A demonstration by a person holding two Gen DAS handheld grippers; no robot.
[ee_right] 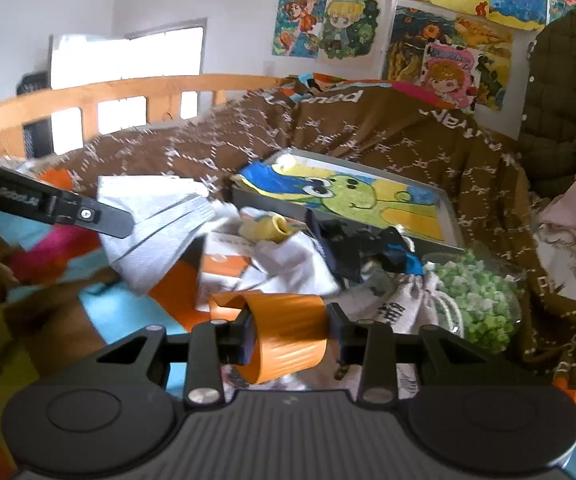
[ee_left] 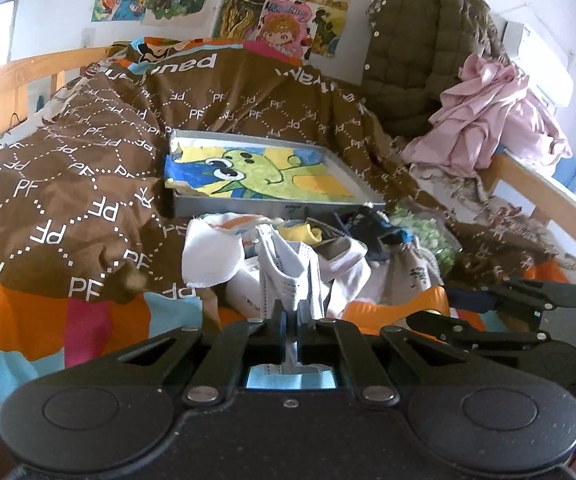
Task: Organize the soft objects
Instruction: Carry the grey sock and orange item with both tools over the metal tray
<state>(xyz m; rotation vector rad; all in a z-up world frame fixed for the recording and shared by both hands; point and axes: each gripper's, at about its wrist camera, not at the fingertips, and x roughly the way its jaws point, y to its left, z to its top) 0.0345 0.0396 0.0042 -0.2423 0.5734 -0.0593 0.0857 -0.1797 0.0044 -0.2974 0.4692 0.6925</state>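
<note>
My left gripper (ee_left: 292, 316) is shut on a pleated white face mask (ee_left: 288, 272), which stands up between the pads above the bed. The right wrist view has the mask (ee_right: 155, 224) at the left with one left finger (ee_right: 99, 216) across it. My right gripper (ee_right: 290, 328) is shut on an orange ribbed roll (ee_right: 283, 348), and the same roll (ee_left: 384, 308) shows beside the right gripper (ee_left: 468, 308) in the left wrist view. Behind both lies a pile of soft things: a white cloth (ee_left: 211, 256), a yellow piece (ee_right: 267, 228) and a dark blue piece (ee_right: 368, 252).
A grey tray (ee_left: 247, 206) with a cartoon picture inside sits on the brown patterned blanket (ee_left: 87, 160) behind the pile. A bag of green pellets (ee_right: 480, 300) and a drawstring pouch (ee_right: 400, 312) lie at the right. A wooden bed rail (ee_right: 127, 92), an olive quilted jacket (ee_left: 420, 60) and pink cloth (ee_left: 492, 112) border the bed.
</note>
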